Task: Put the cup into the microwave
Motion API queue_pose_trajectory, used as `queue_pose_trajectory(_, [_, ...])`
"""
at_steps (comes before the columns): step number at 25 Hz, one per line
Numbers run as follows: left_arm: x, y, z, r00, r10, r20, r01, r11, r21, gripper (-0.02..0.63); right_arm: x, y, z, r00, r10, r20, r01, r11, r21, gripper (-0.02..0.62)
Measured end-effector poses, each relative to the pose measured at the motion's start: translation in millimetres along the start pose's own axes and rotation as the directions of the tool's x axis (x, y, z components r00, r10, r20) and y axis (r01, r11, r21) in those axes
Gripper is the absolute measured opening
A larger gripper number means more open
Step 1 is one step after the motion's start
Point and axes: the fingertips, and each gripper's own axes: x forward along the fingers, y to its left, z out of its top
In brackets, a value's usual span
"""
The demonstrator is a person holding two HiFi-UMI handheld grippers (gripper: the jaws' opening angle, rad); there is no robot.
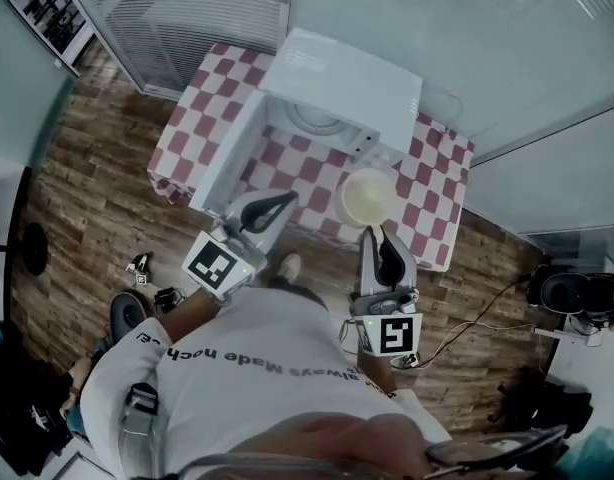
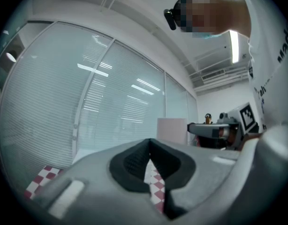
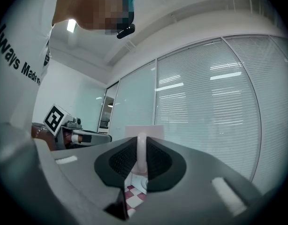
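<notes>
The cream cup (image 1: 367, 196) hangs over the checked table, just right of the white microwave (image 1: 337, 93), whose door (image 1: 227, 153) stands open to the left. My right gripper (image 1: 379, 230) is shut on the cup's handle from the near side. In the right gripper view the pale handle (image 3: 141, 151) is pinched upright between the black pads (image 3: 123, 161), and the cup body (image 3: 144, 131) shows behind it. My left gripper (image 1: 284, 200) is shut and holds nothing; it hovers by the table's front edge, near the open door. Its jaws (image 2: 150, 158) meet over the checked cloth.
A red-and-white checked cloth covers the small table (image 1: 432, 203), which stands against glass partitions with blinds (image 1: 187, 8). Wooden floor (image 1: 97, 188) surrounds it. Cables and dark gear (image 1: 577, 298) lie at the right, and more dark items (image 1: 32, 248) at the left.
</notes>
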Motion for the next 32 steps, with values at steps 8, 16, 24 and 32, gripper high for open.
queue_pose_trajectory(8, [52, 3, -5, 1.000, 0.016, 0.000, -0.016, 1.000, 0.006, 0.003, 11, -46, -10, 1.000, 0.014, 0.010, -0.014, 1.000, 0.026, 0.038])
queue_pose_trajectory(16, [72, 13, -16, 0.999, 0.042, -0.005, -0.042, 0.999, 0.007, 0.003, 16, -69, -23, 1.000, 0.028, -0.004, -0.027, 1.000, 0.013, 0.038])
queue_pose_trajectory(24, [75, 24, -15, 0.999, 0.048, 0.007, -0.048, 0.999, -0.002, 0.004, 24, -71, -26, 1.000, 0.024, -0.005, -0.024, 0.999, 0.021, 0.038])
queue_pose_trajectory(32, [69, 48, -5, 0.999, 0.036, 0.013, -0.036, 0.999, 0.012, 0.003, 50, -59, -19, 1.000, 0.022, 0.006, -0.022, 1.000, 0.019, 0.038])
